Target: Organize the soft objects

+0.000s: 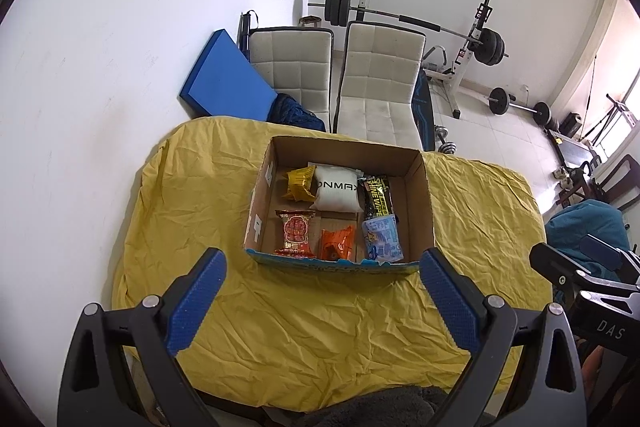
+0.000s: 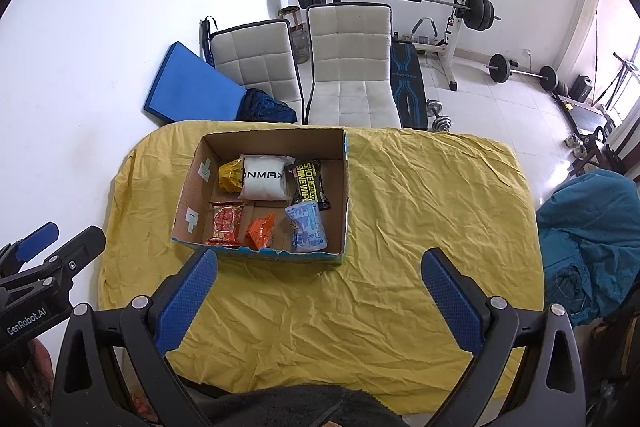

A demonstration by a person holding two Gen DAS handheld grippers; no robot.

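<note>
An open cardboard box stands on a yellow cloth. Inside lie several soft packets: a yellow one, a white pillow pack, a black shoe-wipes pack, a red one, an orange one and a pale blue one. My left gripper is open and empty, held above the cloth in front of the box. My right gripper is open and empty, in front of the box's right corner.
Two white padded chairs stand behind the table. A blue mat leans on the wall at left. A barbell rack and weights stand at the back. A teal cloth lies at right.
</note>
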